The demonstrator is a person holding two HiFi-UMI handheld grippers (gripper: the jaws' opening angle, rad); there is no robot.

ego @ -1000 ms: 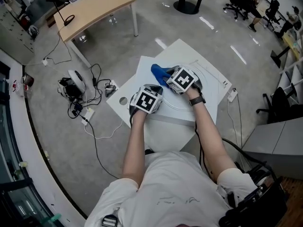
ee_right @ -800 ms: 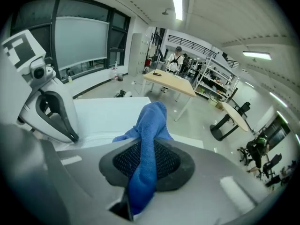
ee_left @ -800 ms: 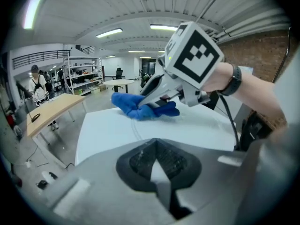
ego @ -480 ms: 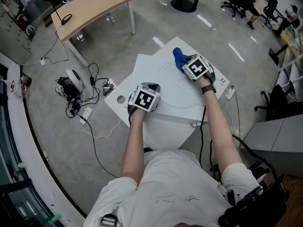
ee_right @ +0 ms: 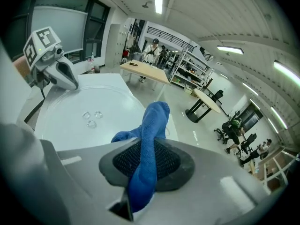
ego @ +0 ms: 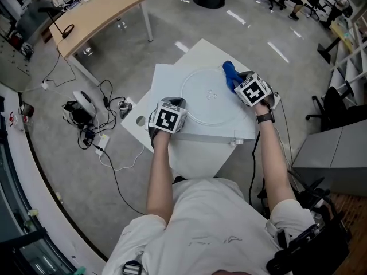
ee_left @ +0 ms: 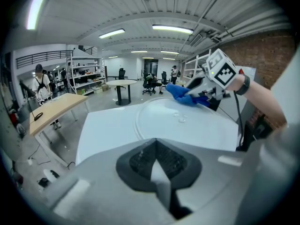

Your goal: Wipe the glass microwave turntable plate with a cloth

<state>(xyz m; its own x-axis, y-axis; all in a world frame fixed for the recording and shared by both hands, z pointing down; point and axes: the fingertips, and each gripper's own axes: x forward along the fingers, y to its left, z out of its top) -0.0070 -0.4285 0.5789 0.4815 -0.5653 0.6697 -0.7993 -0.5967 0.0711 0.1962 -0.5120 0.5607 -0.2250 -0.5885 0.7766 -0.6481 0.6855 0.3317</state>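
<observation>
A white desk (ego: 167, 83) carried everything, and the round glass plate (ego: 200, 106) lay flat on it, taking up most of the far half of the top. The left tongs (ego: 174, 103) rested at the near left of the desk, just beside the plate's rim, pointing across it. In the left gripper view their jaws stood closed together, with the plate (ee_left: 192, 128) and bare desk (ee_left: 101, 125) spread out ahead of them. The right tongs (ego: 236, 82) were on the opposite side, at the plate's far right rim, and from there the left tongs (ee_right: 70, 82) showed across the glass. The right tongs were clamped on a blue cloth (ego: 230, 72). In the right gripper view it ran as a bunched strip (ee_right: 151, 125) up between the two dark pads and stuck out past them over the edge of the plate (ee_right: 70, 123). From the left side, the cloth (ee_left: 182, 93) sat low at the far rim, ahead of the right tongs (ee_left: 200, 95). Three small raised bumps (ego: 211, 94) marked the plate's centre, well apart from the cloth.
</observation>
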